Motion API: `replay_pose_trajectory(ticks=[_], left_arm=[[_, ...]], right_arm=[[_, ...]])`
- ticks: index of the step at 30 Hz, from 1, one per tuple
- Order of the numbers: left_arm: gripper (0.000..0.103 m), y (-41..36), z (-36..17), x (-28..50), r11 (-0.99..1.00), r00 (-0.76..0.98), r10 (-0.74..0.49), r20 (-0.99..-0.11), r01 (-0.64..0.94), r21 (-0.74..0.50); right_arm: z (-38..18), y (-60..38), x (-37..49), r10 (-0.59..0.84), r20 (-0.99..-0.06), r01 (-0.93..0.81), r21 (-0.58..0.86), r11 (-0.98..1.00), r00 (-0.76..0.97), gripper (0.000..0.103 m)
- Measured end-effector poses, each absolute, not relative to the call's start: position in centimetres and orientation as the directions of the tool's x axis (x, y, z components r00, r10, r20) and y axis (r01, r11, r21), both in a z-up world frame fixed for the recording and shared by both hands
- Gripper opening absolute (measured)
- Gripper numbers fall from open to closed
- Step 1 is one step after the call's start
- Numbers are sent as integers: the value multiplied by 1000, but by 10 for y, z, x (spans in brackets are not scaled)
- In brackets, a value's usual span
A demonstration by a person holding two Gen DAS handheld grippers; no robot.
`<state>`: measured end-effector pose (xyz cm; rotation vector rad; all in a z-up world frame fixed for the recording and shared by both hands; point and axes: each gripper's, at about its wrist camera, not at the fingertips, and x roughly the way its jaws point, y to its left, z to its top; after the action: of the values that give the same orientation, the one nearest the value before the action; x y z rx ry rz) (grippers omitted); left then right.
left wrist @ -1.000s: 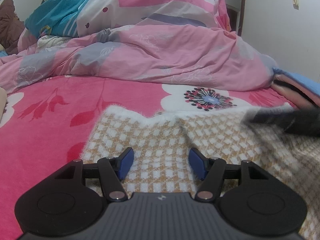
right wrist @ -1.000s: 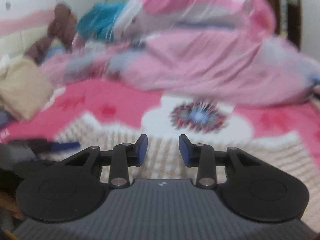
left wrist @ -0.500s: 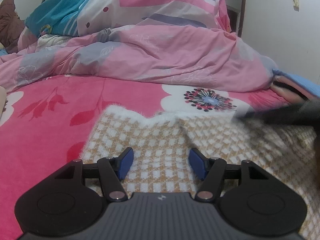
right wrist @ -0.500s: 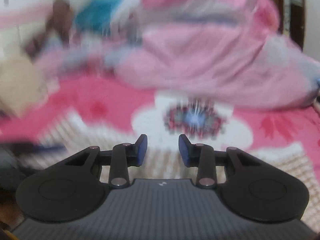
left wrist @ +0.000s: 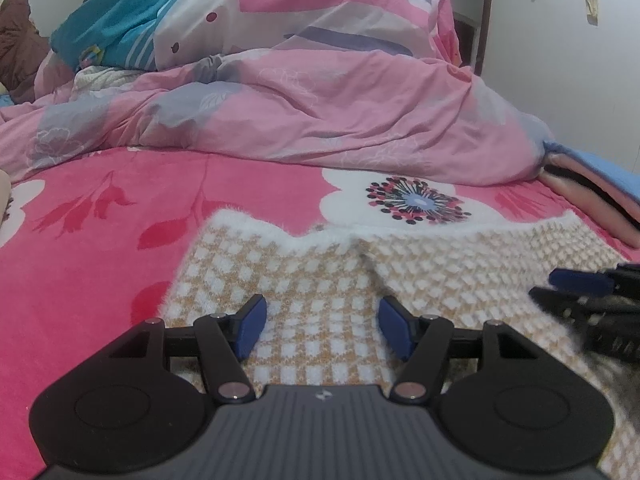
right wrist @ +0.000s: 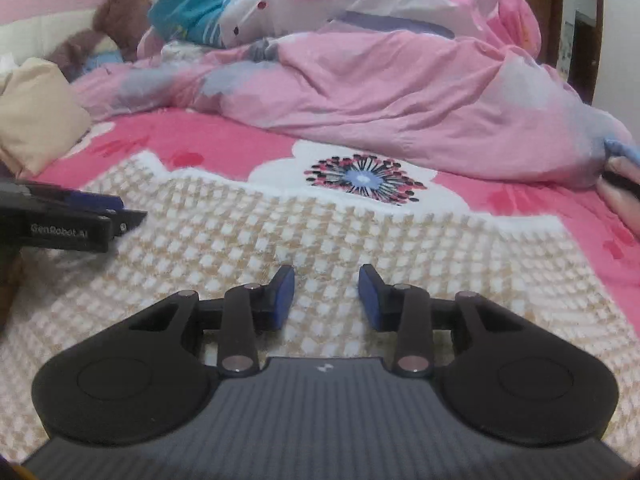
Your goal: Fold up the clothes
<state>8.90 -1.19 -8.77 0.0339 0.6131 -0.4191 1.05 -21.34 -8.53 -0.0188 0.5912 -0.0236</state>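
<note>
Checked sweater (left wrist: 320,280) lies flat on the pink bedsheet (left wrist: 80,260), filling the lower centre of both views. Left gripper (left wrist: 320,330) and right gripper (right wrist: 326,298) hover above it, fingers spread, holding nothing.

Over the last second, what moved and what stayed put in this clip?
The right tongs swept in lower over the checked sweater and settled; their view is sharp now. Nothing was gripped or released. The left tongs stayed open over the sweater, which hasn't shifted.

Left tool (left wrist: 320,330), right tool (right wrist: 326,298) both agape
</note>
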Motion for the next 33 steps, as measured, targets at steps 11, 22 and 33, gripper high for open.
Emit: replay_pose_trajectory(ticks=[11,22,33], left_arm=[[64,-13,-89,88,916,737,-370,-565,391,-89],[64,-13,-88,88,916,738,-365,-567,392,-79],[64,-14,-87,89,918,739,-359,-569,391,-71]], right_arm=[[-85,-189,-53,56,-545,-76,-13,997,836,34],[-90,-192,-95,165,-516,-183,17,983,840,36],[-106,-212,-44,7,-481,-16,-14,1000,877,68]])
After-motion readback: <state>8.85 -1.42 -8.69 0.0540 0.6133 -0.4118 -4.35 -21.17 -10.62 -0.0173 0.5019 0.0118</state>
